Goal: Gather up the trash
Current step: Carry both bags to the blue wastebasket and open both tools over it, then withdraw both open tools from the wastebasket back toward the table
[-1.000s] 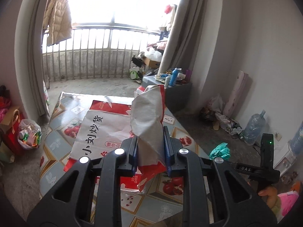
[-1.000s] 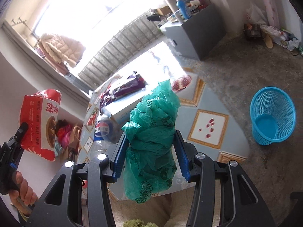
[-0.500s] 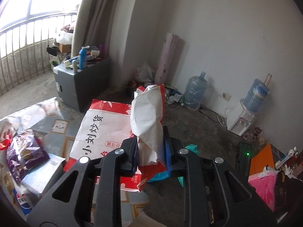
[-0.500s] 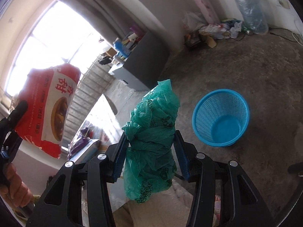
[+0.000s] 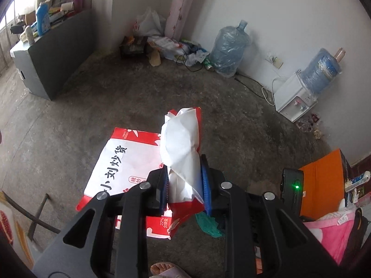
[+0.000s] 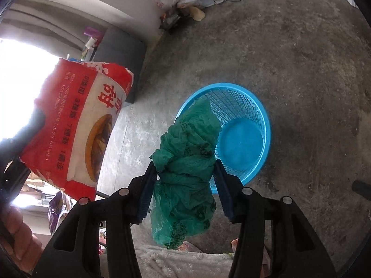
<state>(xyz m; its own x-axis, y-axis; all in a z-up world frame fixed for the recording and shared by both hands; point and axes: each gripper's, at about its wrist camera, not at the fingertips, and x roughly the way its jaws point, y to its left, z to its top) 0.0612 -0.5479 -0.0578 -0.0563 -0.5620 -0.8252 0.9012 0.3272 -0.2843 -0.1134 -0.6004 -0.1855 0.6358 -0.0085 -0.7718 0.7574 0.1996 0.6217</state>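
My left gripper (image 5: 184, 180) is shut on a red and white snack bag (image 5: 183, 143) and holds it in the air above the concrete floor; the bag also shows at the left of the right wrist view (image 6: 76, 127). My right gripper (image 6: 185, 183) is shut on a crumpled green plastic bag (image 6: 187, 162), held above the near left rim of a blue mesh waste basket (image 6: 245, 134) that stands on the floor. A bit of the green bag (image 5: 208, 224) shows below my left gripper. The basket looks empty inside.
A grey cabinet (image 5: 53, 53) stands at the left. Along the wall lie a pile of bags and cables (image 5: 171, 44), a water jug (image 5: 228, 46) and a water dispenser (image 5: 299, 97). An orange box (image 5: 322, 185) and pink cloth (image 5: 334, 234) sit at right.
Both grippers have swung away from the patterned table and balcony toward the room's floor. The blue basket has come from the far right to just beyond the green bag.
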